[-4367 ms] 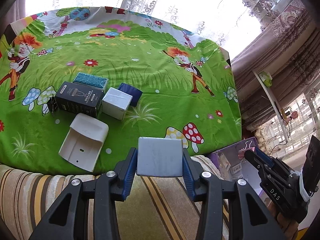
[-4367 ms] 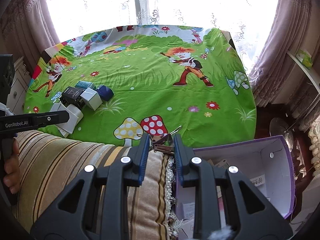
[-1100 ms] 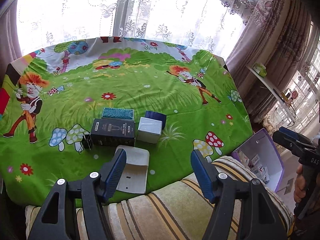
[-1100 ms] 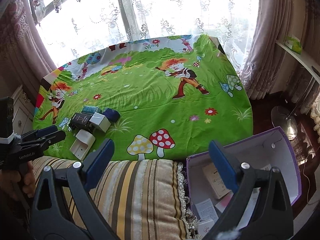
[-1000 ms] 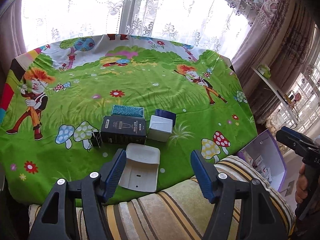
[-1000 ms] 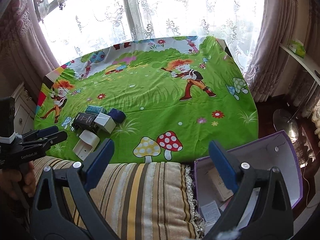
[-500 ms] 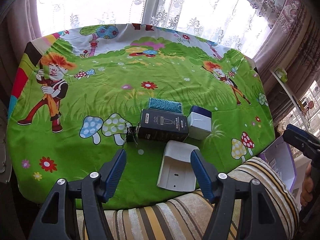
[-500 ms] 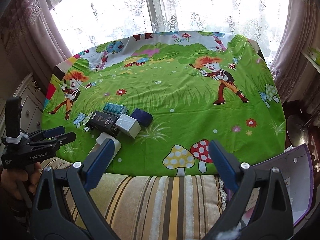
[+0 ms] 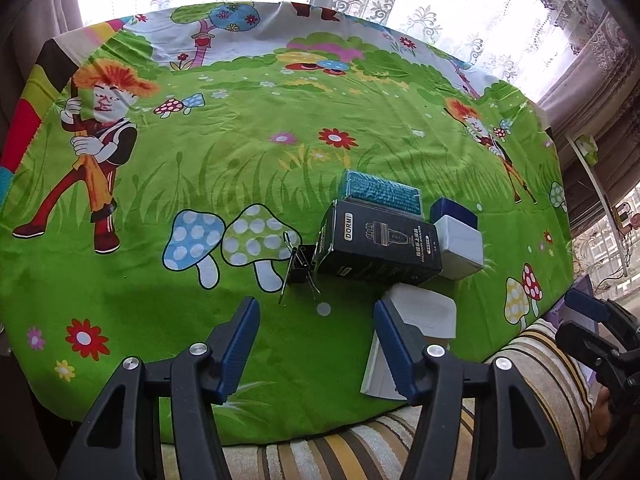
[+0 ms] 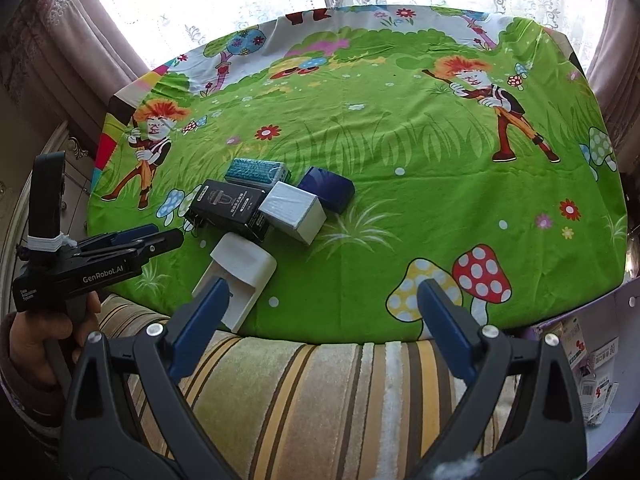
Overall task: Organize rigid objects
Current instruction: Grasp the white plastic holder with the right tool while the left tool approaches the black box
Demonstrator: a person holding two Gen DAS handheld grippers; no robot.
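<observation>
Both tools are empty right now: the left gripper (image 9: pixel 316 330) hangs over the near edge of the green cartoon cloth (image 9: pixel 248 152) with its blue fingers spread wide, and the right gripper (image 10: pixel 322 310) hovers above the striped cushion (image 10: pixel 320 384), spread just as wide, holding nothing. The cluster sits on the near left part of the cloth: a black box (image 9: pixel 378 246) in the middle, a teal box (image 9: pixel 380 192) touching its far side, a white cube (image 9: pixel 460 250) at its right end with a navy box (image 9: pixel 456 210) tucked behind that, and a white tray (image 9: pixel 416 320) lying just in front, partly hidden by the left tool's right finger. A small black binder clip (image 9: pixel 298 268) rests against the black box's left end. Likely next is the clip or the black box, directly ahead of the left tool. The boxes look like light cardboard, stiff enough for a firm squeeze across the short sides, though a hard pinch could dent them. The clip is small, hard and probably slippery, best taken across its body, not its wire handles. The black box's long axis runs left to right across the left view, its printed top facing up; the tray's long axis runs toward the camera, its closed end at the boxes. At the far right, a purple carton (image 10: pixel 608 344) holds small packets.
</observation>
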